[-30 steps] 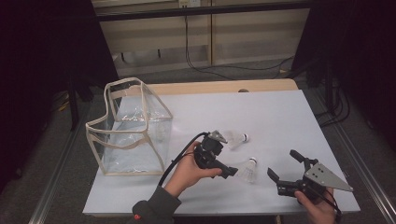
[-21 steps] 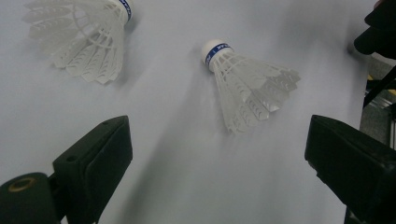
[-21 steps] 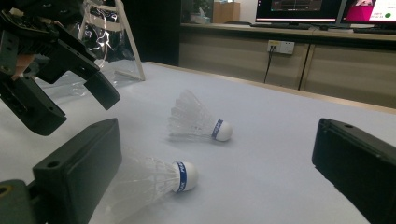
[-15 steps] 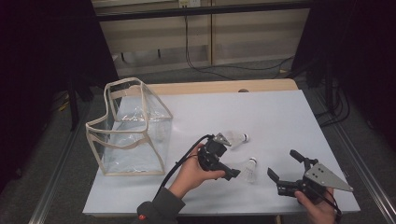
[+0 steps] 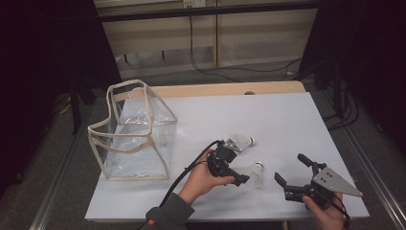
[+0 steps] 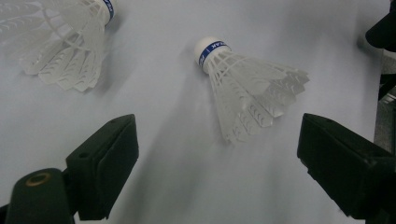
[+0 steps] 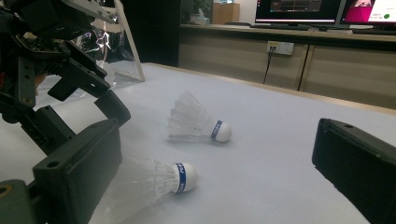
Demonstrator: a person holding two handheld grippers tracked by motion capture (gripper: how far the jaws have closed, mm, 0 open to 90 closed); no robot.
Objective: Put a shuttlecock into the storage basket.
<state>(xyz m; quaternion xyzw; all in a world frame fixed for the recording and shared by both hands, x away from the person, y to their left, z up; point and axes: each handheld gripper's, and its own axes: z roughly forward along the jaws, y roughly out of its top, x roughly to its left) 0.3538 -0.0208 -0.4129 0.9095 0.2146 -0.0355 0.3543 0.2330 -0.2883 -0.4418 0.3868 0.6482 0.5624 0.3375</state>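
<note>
Beside the clear bag, on the desk:
Clear bag (image 5: 136, 132): stood upright at the left of the white desk (image 5: 287, 120), top open; any contents could not be made out through its walls.
Near shuttlecock (image 5: 257, 173): lay on its side, well right of the bag, between the two tongs and untouched; in the left gripper view (image 6: 247, 88) its cork pointed away from the jaws and its feathers fanned back toward them.
Far shuttlecock (image 5: 243, 143): lay on its side just beyond the near one, farther from the person, cork turned away from the bag; also seen in the right gripper view (image 7: 198, 121).
Left tongs (image 5: 235, 175): right of the bag, aimed at the near shuttlecock; released, jaws wide and just narrowing, the shuttlecock ahead of them, not pressed.
Right tongs (image 5: 293, 171): farthest from the bag, near the desk's front edge; released, jaws wide apart, nothing gripped.
In the way: nothing lay between the left tongs and the near shuttlecock.
</note>
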